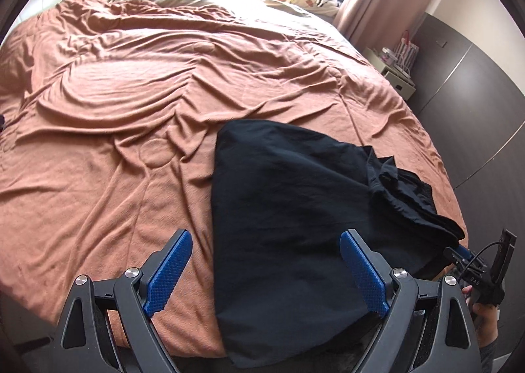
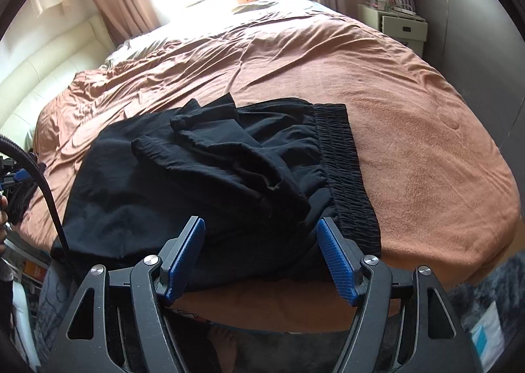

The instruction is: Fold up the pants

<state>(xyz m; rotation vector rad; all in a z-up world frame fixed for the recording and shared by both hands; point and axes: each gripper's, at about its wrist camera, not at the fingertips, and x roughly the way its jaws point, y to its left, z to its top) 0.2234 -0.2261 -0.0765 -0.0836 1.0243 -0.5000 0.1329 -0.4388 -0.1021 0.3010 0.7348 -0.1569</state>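
So the black pants (image 2: 203, 176) are sitting near the foot edge of the bed, on a rust-orange blanket (image 1: 115, 94). They're already doubled over at least partly. One big flat panel lies on the left side, with a bunched, rumpled layer piled on top toward the elastic waistband (image 2: 344, 169), which runs along the right edge in the right wrist view. A bit of fabric hangs off the near edge of the mattress.

Both tools are empty right now. The left gripper (image 1: 265, 271) has its blue pads wide apart, hovering over the near corner of the flat panel with nothing pinched. The right gripper (image 2: 261, 258) is also spread open, aimed at the near hem just beside the waistband, pads not on the cloth.

What I'd worry about: that crumpled layer on top. If either side pinches only the top layer, the fold will drag lopsided and the mess gets trapped inside. The part overhanging the bed edge could also slide the whole thing off if it gets tugged toward the person. And the blanket is wrinkly and soft, so a low pinch might grab blanket along with the pants.
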